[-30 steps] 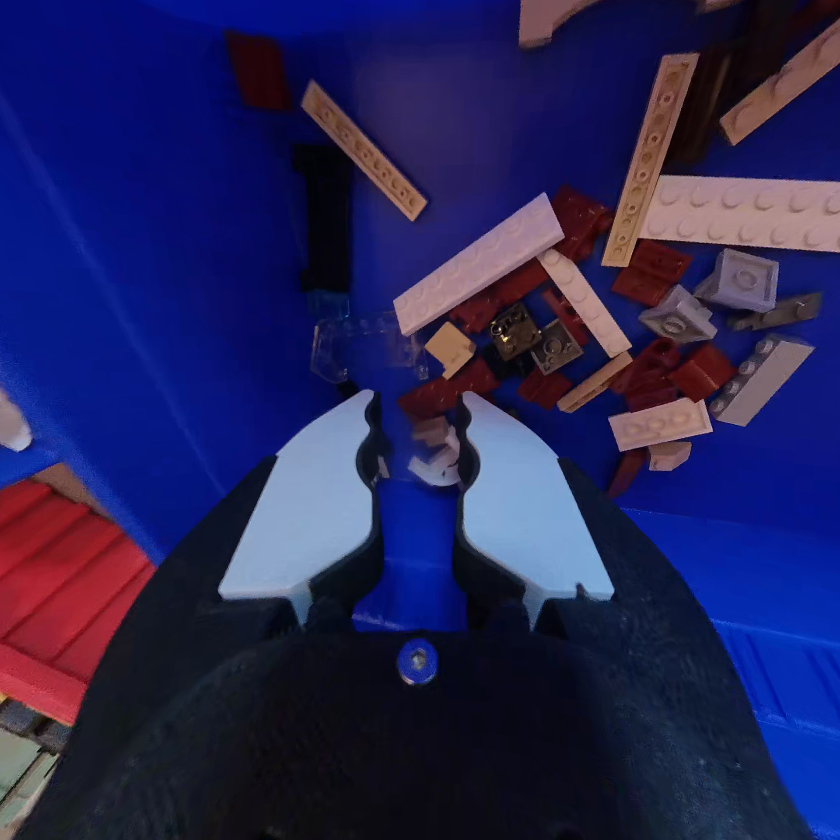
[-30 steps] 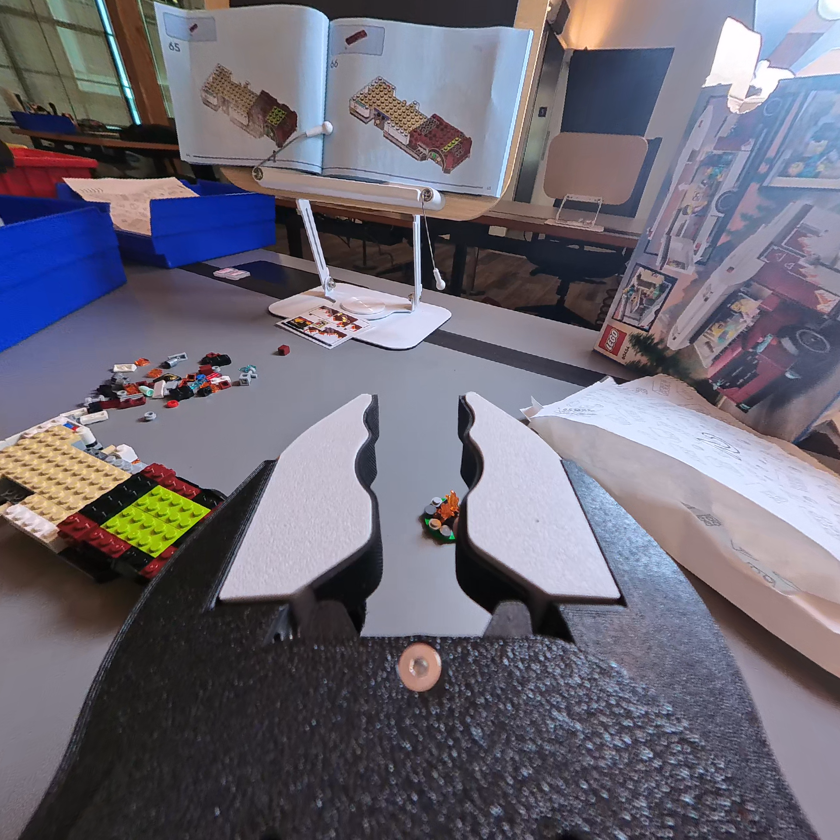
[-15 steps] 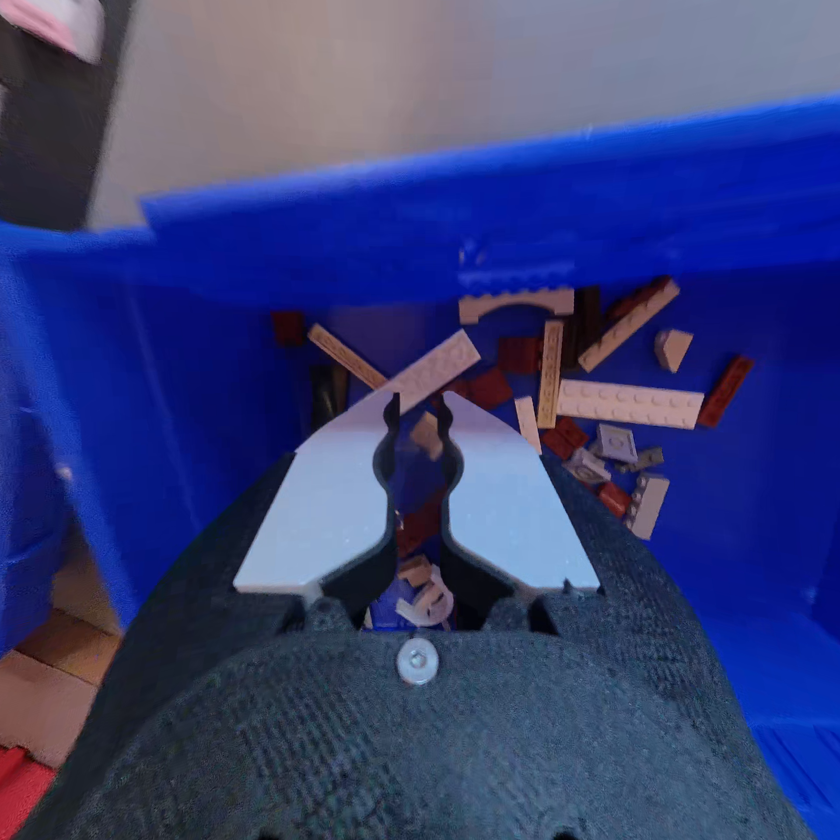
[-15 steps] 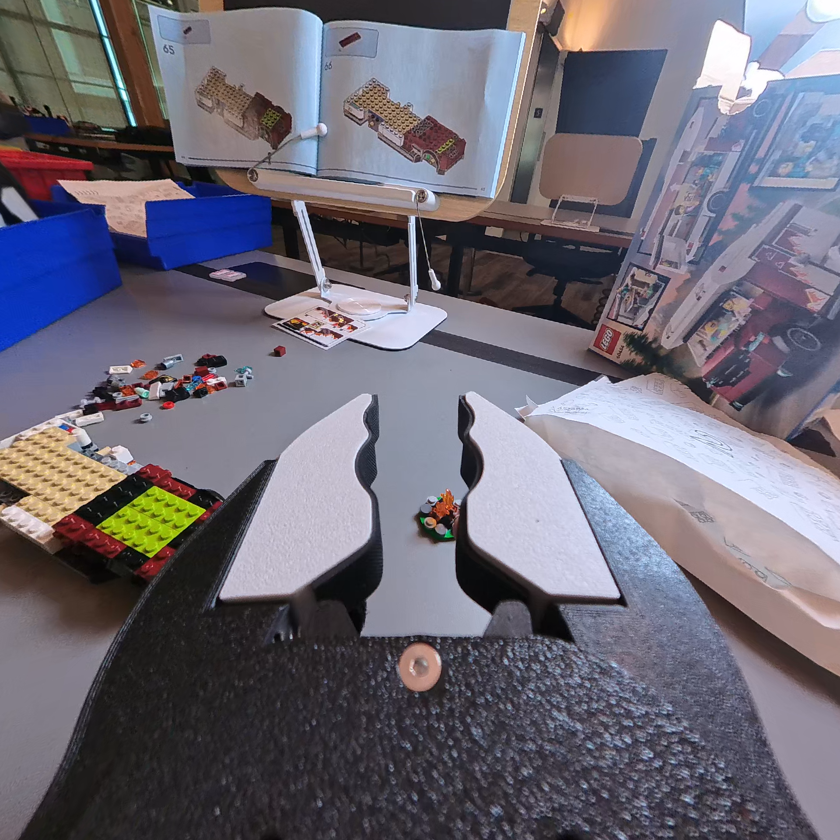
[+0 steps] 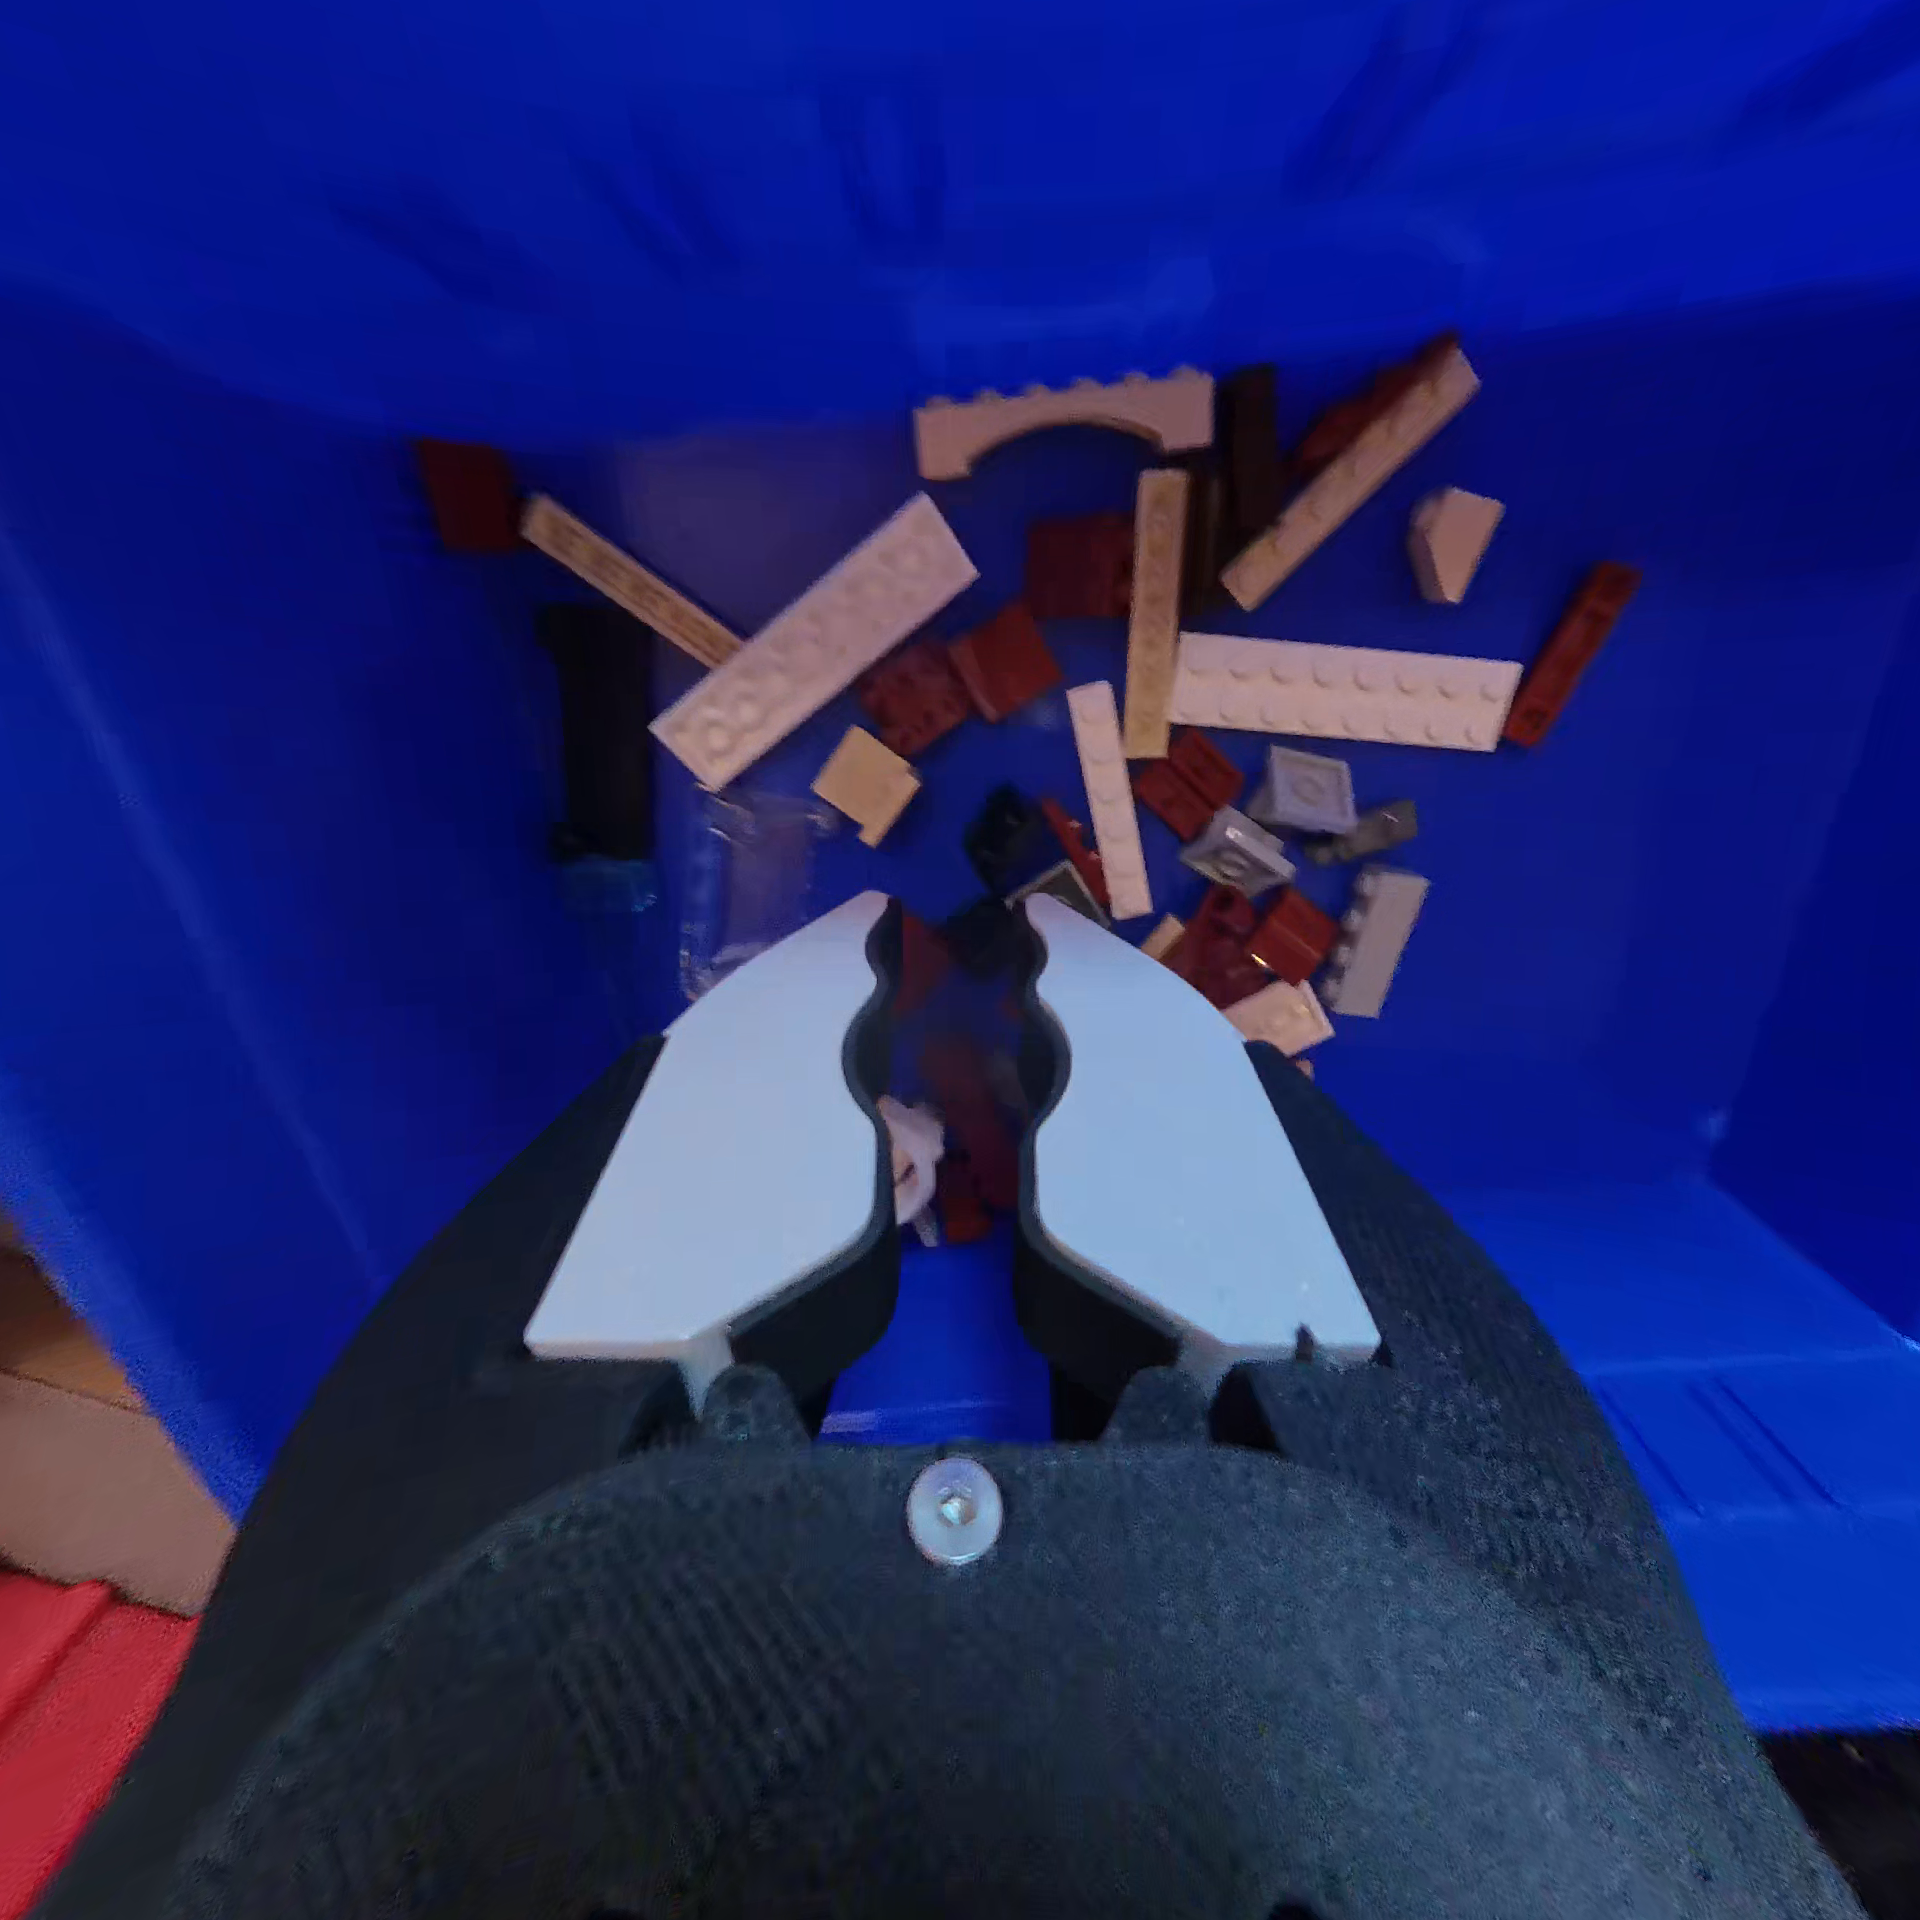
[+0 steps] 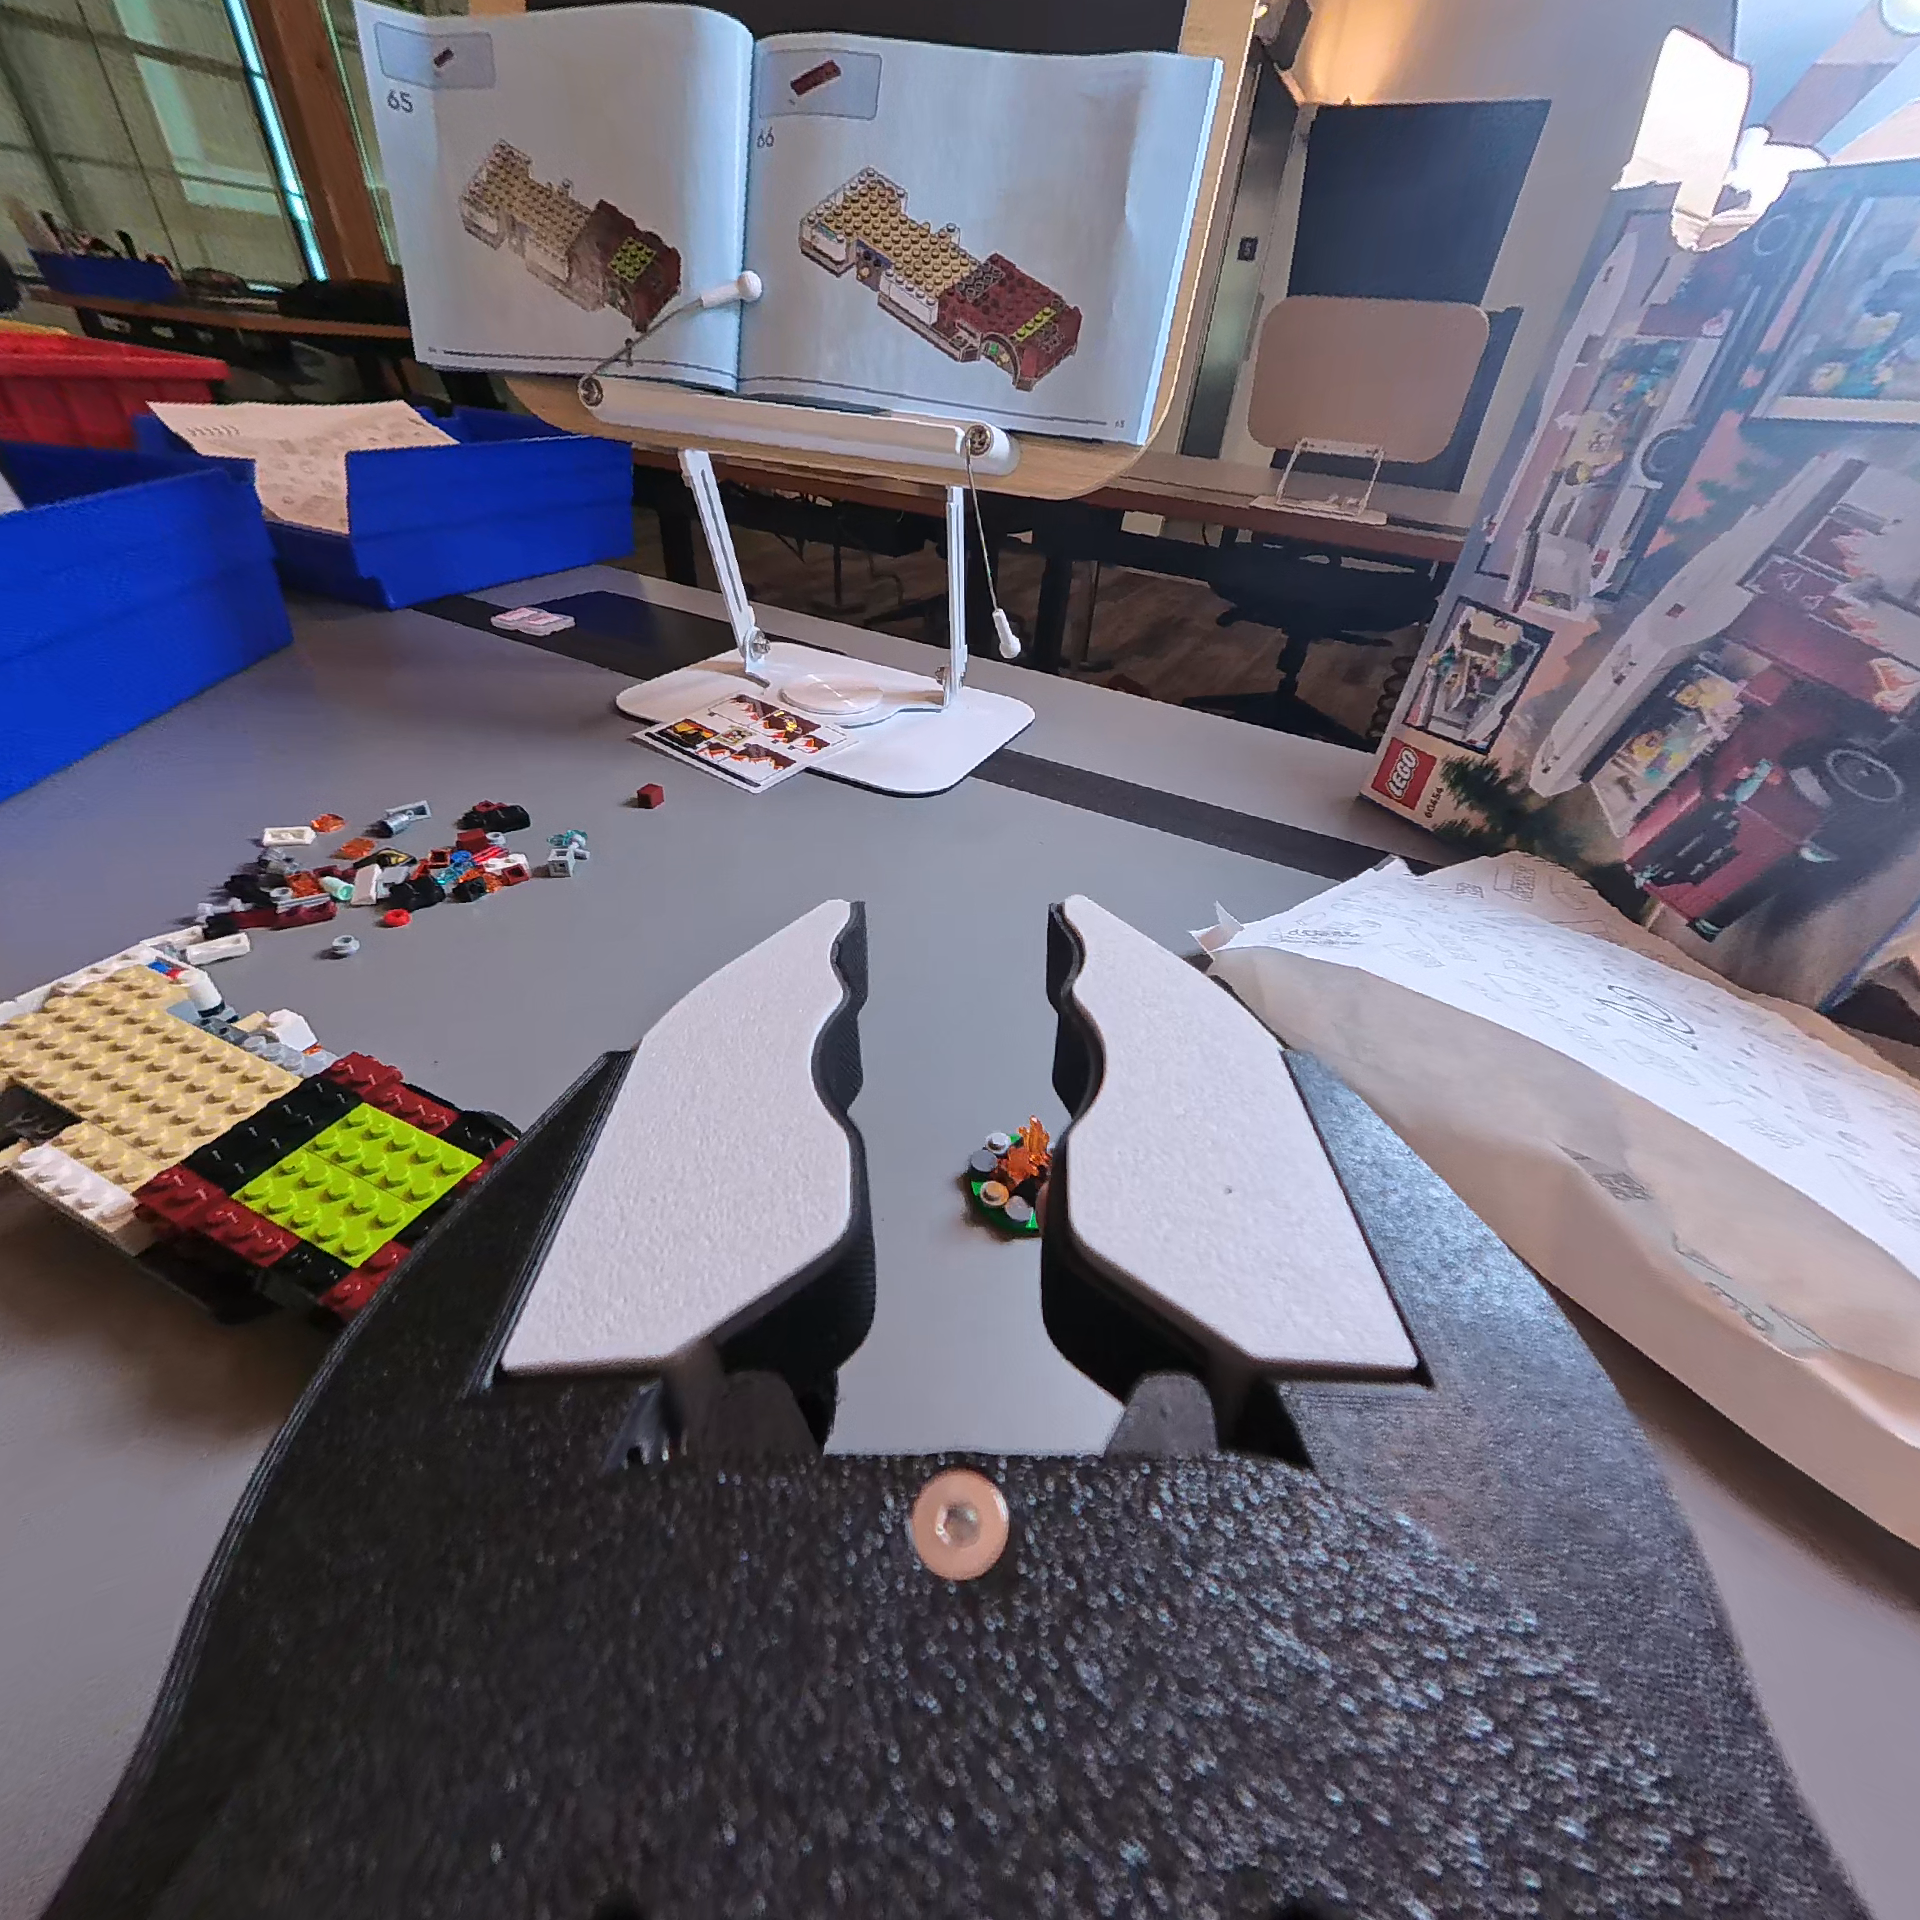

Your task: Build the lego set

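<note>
Left hand-held gripper hangs over one blue bin of loose bricks, jaws narrowly parted; blur hides whether anything is pinched. Right hand-held gripper sits released, nothing between its fingers, above the grey surface, one small campfire piece just beside its right finger, one half-built model to the left.

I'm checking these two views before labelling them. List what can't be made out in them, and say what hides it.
- Left wrist view: whether the left tool grips anything; the bricks between its fingers are motion-blurred.
- Left wrist view: a clear piece in the blue bin, its outline lost in blur and partly behind the finger.
- Right wrist view: the small campfire build, partly covered by the right tool's finger.
- Right wrist view: the brick model, cut off by the left edge.
</note>
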The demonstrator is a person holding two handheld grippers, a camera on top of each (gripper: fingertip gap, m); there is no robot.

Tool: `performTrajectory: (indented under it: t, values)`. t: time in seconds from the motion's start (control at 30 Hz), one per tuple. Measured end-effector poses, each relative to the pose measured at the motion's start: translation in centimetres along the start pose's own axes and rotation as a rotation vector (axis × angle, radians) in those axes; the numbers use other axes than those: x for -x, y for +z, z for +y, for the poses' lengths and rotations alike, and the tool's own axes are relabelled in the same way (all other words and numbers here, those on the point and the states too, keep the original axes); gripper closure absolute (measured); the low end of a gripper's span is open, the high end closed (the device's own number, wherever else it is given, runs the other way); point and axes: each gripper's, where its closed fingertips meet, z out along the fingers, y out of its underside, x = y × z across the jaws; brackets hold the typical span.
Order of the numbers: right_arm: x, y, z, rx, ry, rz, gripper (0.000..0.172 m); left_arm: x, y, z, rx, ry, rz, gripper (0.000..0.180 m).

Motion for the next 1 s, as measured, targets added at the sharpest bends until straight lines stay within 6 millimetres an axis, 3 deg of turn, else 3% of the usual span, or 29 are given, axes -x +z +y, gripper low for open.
performTrajectory:
  t: [0.13,0.3,0.47,0.6,0.67,0.87,1.0]
  values:
    - [0.0,0.0,-0.1,-0.003,0.002,0.0,0.139,-1.5,0.5,1.4,0.075,0.045,0.052,0.154]
    - [0.0,-0.1,-0.1,-0.004,-0.001,0.001,0.139,-1.8,1.7,2.2,0.14,0.076,0.052,0.147]
    - [0.0,-0.1,-0.1,-0.004,0.0,0.003,0.139,-1.3,2.1,0.8,0.094,0.071,0.034,0.173]
    - [-0.1,-0.1,-0.1,-0.005,0.001,0.006,0.139,0.3,0.9,-1.0,0.006,0.057,-0.035,0.174]
    - [-0.2,-0.2,-0.1,-0.006,0.002,0.007,0.139,1.1,-0.1,-1.4,-0.026,0.043,-0.073,0.166]
    - [0.0,-0.1,-0.1,-0.004,0.0,-0.001,0.139,2.2,-1.0,1.7,0.11,0.024,-0.14,0.156]
    - [0.0,-0.1,-0.1,-0.003,0.003,-0.003,0.138,0.8,-0.3,3.9,0.221,0.01,-0.068,0.16]
